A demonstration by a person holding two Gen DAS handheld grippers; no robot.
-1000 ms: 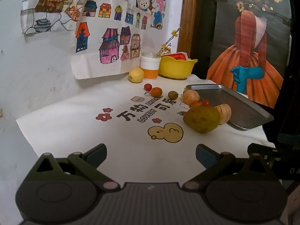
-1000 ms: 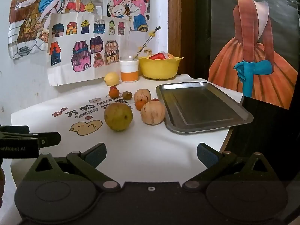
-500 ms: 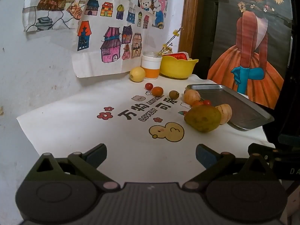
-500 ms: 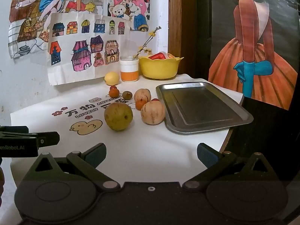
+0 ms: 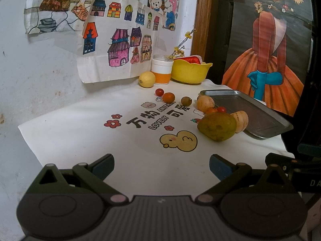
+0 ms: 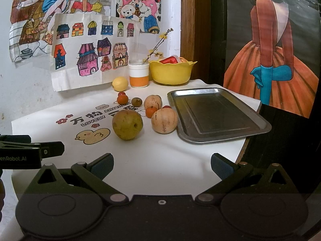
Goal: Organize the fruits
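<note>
Several fruits lie on a white printed cloth (image 6: 160, 156). A large green-yellow pear (image 6: 127, 124) (image 5: 217, 126) is nearest, with two pale striped melons (image 6: 164, 120) (image 6: 152, 102) and a small orange (image 6: 150, 111) behind it. Farther back are a lemon (image 6: 120, 84) (image 5: 147, 79), an orange tomato (image 5: 168, 97), a red cherry tomato (image 5: 159, 91) and a brown fruit (image 5: 186, 101). An empty metal tray (image 6: 218, 112) (image 5: 248, 112) lies on the right. My right gripper (image 6: 161, 165) is open, short of the pear. My left gripper (image 5: 161, 165) is open over bare cloth.
A yellow bowl (image 6: 172, 72) and a white-and-orange cup (image 6: 139, 75) stand at the back against the wall with drawings. The table edge falls off on the right beside the tray. The left gripper's body (image 6: 30, 152) shows at the right wrist view's left edge.
The left wrist view has shifted slightly, so the fruits sit a little lower and nearer. The right gripper has barely moved. Both stay open.
</note>
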